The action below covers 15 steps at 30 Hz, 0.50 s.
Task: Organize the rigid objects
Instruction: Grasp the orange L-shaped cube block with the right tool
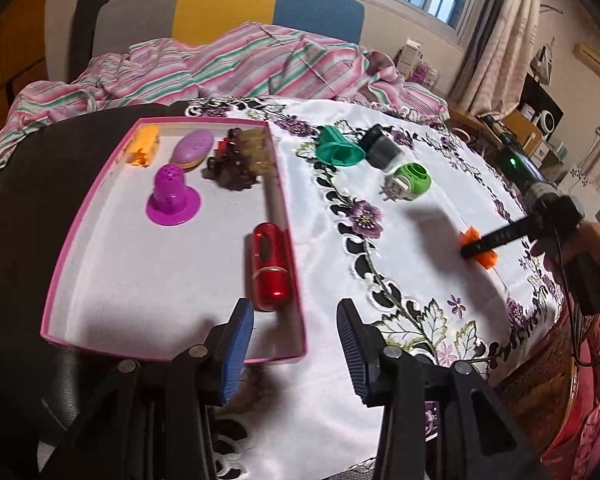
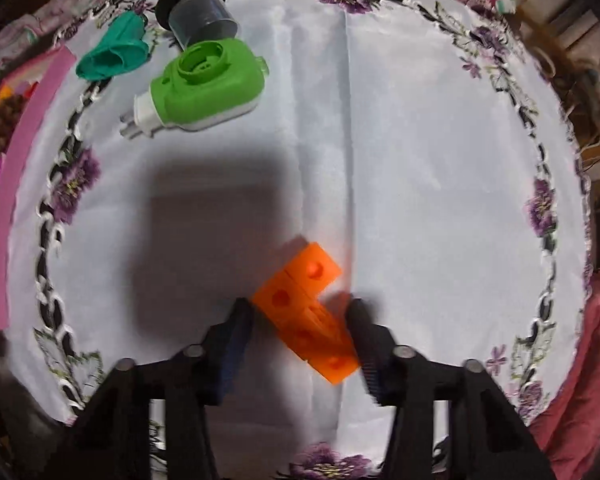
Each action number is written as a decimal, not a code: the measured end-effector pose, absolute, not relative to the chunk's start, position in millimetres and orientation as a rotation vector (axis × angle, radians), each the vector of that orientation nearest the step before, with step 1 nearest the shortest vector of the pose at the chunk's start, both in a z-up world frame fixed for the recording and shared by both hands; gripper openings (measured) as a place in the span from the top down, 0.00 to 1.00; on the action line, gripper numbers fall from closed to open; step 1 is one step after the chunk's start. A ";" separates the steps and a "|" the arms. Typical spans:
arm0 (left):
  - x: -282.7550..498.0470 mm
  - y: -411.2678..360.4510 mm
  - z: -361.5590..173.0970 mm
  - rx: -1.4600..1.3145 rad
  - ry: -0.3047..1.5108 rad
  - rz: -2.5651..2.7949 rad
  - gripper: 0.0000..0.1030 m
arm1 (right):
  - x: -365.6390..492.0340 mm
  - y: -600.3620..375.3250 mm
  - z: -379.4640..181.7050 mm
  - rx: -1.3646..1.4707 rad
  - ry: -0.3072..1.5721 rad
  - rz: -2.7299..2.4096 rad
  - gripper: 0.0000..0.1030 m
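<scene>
Blur hides whether right claw (image 2: 300, 320) grips orange block (image 2: 306, 312) (left claw (image 1: 296, 344) released).

An orange block piece (image 2: 306, 312) lay between the right claw's (image 2: 300, 320) black fingers (image 2: 236, 324). Beyond that claw lay a green-and-white plug (image 2: 204, 88) on white cloth (image 2: 420, 160) patterned with purple flowers. Ahead of the left claw (image 1: 296, 320), a pink-rimmed tray (image 1: 172, 348) held a red capsule (image 1: 270, 266).

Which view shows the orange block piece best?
Right wrist view: the orange block piece fills the lower centre between the right gripper jaws, its cube shapes and round holes plain. In the left wrist view, it is small, far right on the tablecloth, largely hidden behind a black finger.
</scene>
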State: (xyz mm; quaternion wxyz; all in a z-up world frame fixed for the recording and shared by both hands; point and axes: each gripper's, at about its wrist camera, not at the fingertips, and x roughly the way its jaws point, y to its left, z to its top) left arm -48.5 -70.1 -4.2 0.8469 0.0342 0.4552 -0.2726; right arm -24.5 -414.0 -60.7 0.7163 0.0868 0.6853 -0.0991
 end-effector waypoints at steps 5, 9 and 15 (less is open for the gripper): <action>-48.1 -93.6 -0.8 0.094 0.954 -0.611 0.58 | -24.0 -412.8 -55.9 0.260 1.450 -0.238 0.74; -45.1 -120.1 4.7 0.127 0.929 -0.648 0.58 | -28.2 -422.9 -47.9 0.477 1.315 -0.237 0.74; -28.0 -182.5 4.1 0.224 0.883 -0.722 0.57 | -46.1 -457.0 -50.2 0.765 1.099 -0.243 0.74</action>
